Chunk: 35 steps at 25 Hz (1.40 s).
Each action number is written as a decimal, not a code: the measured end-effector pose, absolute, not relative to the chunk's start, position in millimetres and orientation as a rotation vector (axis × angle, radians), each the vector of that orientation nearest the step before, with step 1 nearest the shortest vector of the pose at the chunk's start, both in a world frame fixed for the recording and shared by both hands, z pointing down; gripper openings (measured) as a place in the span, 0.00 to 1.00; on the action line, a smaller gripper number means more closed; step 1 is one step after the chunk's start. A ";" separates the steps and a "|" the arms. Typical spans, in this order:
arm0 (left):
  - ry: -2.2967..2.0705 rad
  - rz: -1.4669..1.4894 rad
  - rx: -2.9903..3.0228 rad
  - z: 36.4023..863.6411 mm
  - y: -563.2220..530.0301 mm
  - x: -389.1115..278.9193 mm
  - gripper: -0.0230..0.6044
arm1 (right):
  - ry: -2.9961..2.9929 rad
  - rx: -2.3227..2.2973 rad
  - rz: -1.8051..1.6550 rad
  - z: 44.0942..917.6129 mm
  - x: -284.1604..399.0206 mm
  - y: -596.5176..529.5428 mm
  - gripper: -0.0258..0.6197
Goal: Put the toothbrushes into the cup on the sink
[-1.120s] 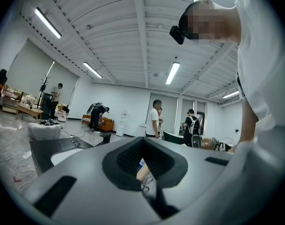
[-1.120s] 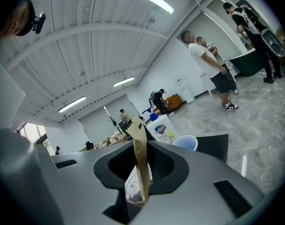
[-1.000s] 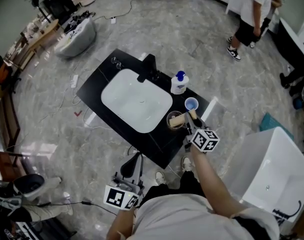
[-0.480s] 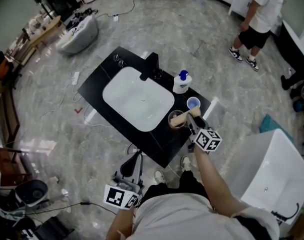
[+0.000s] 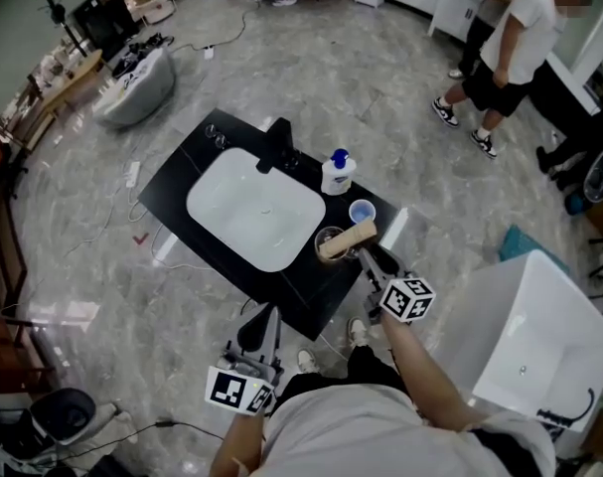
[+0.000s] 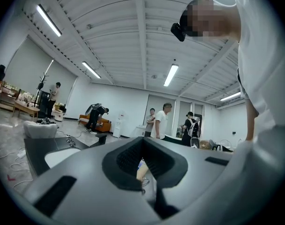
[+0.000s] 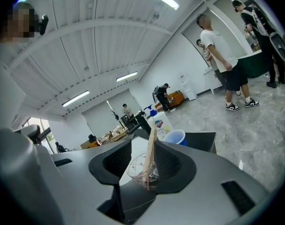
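On the black counter [image 5: 182, 182], right of the rounded white basin [image 5: 251, 217]: clear cup [image 5: 331, 244] holds a pale wooden toothbrush [image 5: 349, 238], tilted. Blue cup [image 5: 362, 212] and white soap bottle [image 5: 337, 174] stand behind. Right gripper [image 5: 373, 259] jaws opening around the brush, not pressing. Left gripper [image 5: 261, 324] low, jaws apart, empty.

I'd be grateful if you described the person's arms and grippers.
Left hand-held gripper and right hand-held gripper: dark, each with a white cube of black square markers. Shirt: white, short sleeves. The right one's jaws are opening, the toothbrush loose between them.
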<state>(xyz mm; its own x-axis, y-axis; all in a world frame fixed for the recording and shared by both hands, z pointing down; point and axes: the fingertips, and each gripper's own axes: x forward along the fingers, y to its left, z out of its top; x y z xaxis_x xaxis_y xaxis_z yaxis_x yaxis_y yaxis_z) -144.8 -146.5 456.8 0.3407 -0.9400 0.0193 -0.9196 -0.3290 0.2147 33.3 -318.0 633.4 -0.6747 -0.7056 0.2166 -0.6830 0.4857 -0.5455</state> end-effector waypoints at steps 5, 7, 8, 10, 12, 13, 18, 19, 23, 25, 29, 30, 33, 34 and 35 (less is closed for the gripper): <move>-1.642 -0.180 2.453 457.5 -151.9 -131.0 0.03 | 2.619 -1.244 -0.943 609.2 50.0 -304.0 0.23; -1.621 -0.185 2.470 457.8 -153.6 -126.6 0.03 | 2.599 -1.229 -0.922 594.8 56.2 -298.9 0.17; -1.611 -0.188 2.478 458.0 -154.3 -124.1 0.03 | 2.592 -1.221 -0.910 587.4 59.6 -296.4 0.16; -1.596 -0.194 2.492 458.4 -155.0 -119.0 0.03 | 2.575 -1.206 -0.892 573.2 67.4 -291.6 0.14; -1.587 -0.199 2.502 458.0 -154.8 -116.3 0.03 | 2.555 -1.200 -0.875 560.1 74.1 -286.9 0.13; -1.585 -0.201 2.507 457.3 -154.5 -116.1 0.03 | 2.544 -1.202 -0.864 553.5 77.0 -284.6 0.13; -1.602 -0.199 2.509 455.4 -150.9 -121.4 0.03 | 2.512 -1.208 -0.793 519.5 89.8 -275.9 0.12; -1.608 -0.199 2.507 455.3 -149.6 -122.9 0.03 | 2.515 -1.206 -0.770 512.4 91.4 -273.9 0.12; -1.629 -0.203 2.502 453.7 -145.2 -129.7 0.03 | 2.540 -1.185 -0.665 483.4 90.0 -265.0 0.12; -1.635 -0.209 2.501 452.7 -143.4 -131.8 0.03 | 2.565 -1.183 -0.599 471.2 86.7 -259.4 0.12; -1.642 -0.222 2.497 449.4 -140.1 -131.9 0.03 | 2.617 -1.188 -0.461 447.5 80.1 -247.5 0.12; -1.642 -0.224 2.499 448.4 -140.1 -131.7 0.03 | 2.624 -1.187 -0.431 441.9 78.6 -245.0 0.12; -1.634 -0.221 2.507 448.3 -140.5 -131.5 0.03 | 2.652 -1.181 -0.340 430.2 73.4 -238.4 0.12; -1.632 -0.219 2.508 448.6 -140.3 -131.4 0.03 | 2.663 -1.179 -0.316 427.9 71.8 -236.3 0.12; -1.630 -0.219 2.508 448.6 -140.0 -131.1 0.03 | 2.669 -1.177 -0.299 426.0 71.1 -234.3 0.12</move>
<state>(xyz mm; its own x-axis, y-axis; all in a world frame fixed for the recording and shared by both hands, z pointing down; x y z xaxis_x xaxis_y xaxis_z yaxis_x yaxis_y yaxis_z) -131.1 -140.0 448.6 0.4018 -0.9147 -0.0443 -0.8940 -0.4023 0.1972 71.1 -234.3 426.0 -0.6597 -0.7438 -0.1078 -0.7015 0.6608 -0.2669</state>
